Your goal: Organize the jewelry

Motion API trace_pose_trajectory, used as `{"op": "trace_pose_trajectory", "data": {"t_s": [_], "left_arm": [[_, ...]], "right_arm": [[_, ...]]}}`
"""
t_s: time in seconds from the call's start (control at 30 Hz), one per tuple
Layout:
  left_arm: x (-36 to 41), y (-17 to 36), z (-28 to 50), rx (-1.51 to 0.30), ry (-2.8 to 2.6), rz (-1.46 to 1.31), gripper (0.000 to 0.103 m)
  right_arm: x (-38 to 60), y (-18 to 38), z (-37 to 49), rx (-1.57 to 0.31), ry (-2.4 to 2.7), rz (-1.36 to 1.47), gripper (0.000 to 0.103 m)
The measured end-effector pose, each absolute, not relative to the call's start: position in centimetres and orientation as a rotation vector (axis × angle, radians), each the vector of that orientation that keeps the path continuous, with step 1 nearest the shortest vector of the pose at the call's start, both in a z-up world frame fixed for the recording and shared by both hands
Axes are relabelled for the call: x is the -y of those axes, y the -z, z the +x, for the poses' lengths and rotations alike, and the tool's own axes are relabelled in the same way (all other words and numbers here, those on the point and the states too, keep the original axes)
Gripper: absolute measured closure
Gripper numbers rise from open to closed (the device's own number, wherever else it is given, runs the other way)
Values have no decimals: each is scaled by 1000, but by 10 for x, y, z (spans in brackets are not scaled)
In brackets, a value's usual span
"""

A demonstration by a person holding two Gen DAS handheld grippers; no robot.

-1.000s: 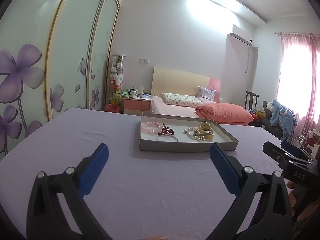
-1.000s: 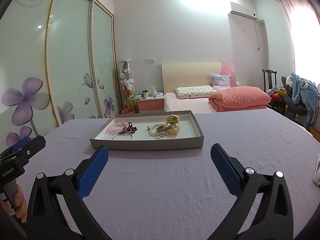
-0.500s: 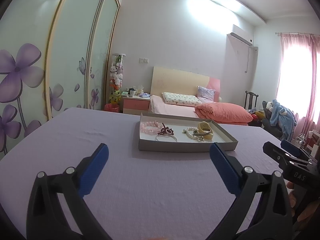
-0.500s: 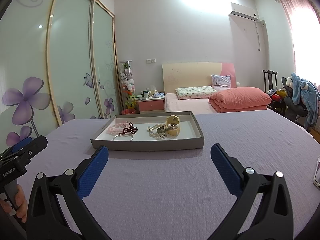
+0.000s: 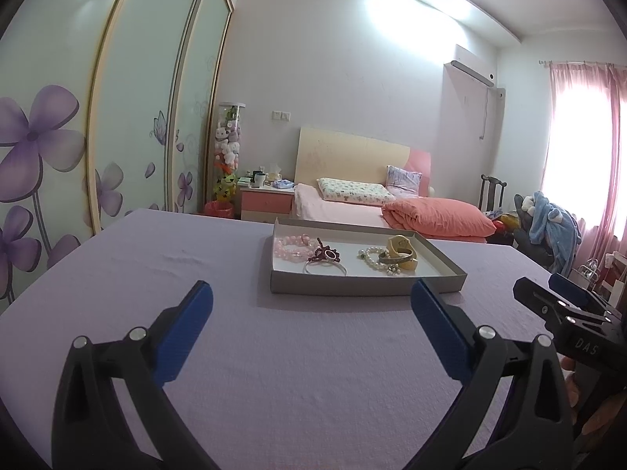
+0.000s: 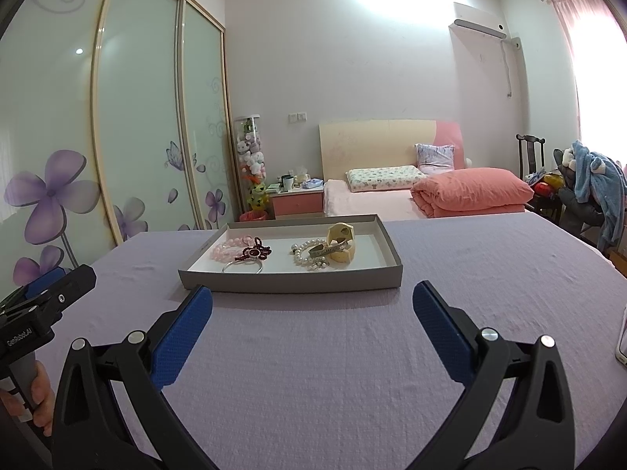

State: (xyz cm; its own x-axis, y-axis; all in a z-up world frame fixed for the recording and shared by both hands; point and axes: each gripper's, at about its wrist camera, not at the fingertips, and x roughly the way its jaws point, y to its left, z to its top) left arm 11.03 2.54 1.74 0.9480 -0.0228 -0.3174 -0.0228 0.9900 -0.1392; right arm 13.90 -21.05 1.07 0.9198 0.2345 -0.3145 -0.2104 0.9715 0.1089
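Note:
A shallow grey tray [image 5: 364, 288] [image 6: 290, 284] sits on the lilac tablecloth ahead of both grippers. It holds a pink bead bracelet [image 5: 292, 246] [image 6: 231, 248], a dark red beaded piece on a silver bangle [image 5: 327, 258] [image 6: 252, 256], a pearl bracelet [image 5: 372, 260] [image 6: 305, 252] and a yellow cuff with a metal band [image 5: 401, 252] [image 6: 341, 246]. My left gripper [image 5: 311, 305] is open and empty, short of the tray. My right gripper [image 6: 311, 305] is open and empty, also short of the tray.
The right gripper shows at the right edge of the left wrist view [image 5: 564, 313]; the left gripper shows at the left edge of the right wrist view [image 6: 43, 305]. A white object [image 6: 621, 337] lies at the table's right edge. A bed and wardrobe stand behind.
Both grippers have drifted very slightly; the tray sits a little lower in the views. Jaws stay open and nothing was touched.

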Motion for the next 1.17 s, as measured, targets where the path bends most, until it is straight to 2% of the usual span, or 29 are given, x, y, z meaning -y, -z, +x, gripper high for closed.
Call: {"op": "trace_pose_trajectory", "data": {"t_s": [1.17], "left_arm": [[-24,-16,108,-323,7,-130,4]], "right_arm": [[215,-6,140,-343,-238,85,2]]}}
